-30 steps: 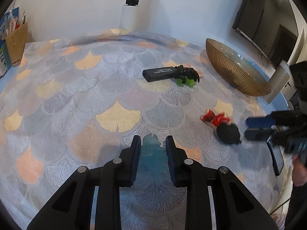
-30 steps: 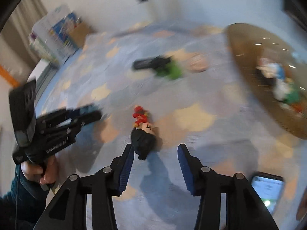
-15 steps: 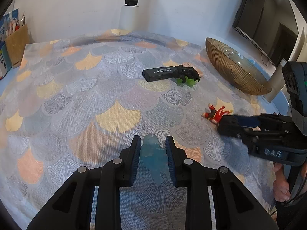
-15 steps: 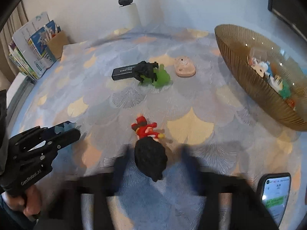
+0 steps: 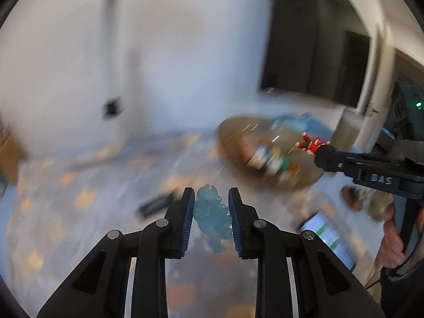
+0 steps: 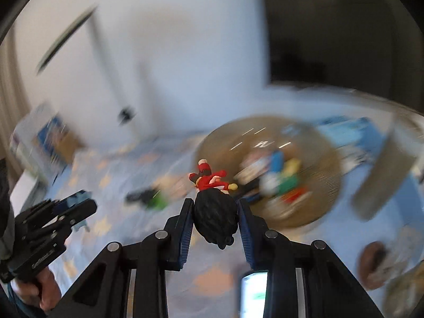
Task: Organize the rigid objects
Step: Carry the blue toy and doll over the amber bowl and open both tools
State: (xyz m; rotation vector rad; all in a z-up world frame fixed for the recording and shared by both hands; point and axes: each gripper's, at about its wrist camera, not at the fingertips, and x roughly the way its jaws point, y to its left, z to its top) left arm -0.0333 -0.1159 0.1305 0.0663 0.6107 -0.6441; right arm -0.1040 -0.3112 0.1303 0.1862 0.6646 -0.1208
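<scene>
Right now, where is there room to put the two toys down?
Bare cloth lies between the books and the bowl, except for the dark and green toys. More lies just below the grippers. The bowl's middle is crowded; its near rim looks freer. A phone takes the near right corner.

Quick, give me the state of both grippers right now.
Left gripper: closed on the translucent pale-blue plastic figurine.
Right gripper: closed on the small doll with bulky black hair and a red outfit, gripped by its head.
</scene>
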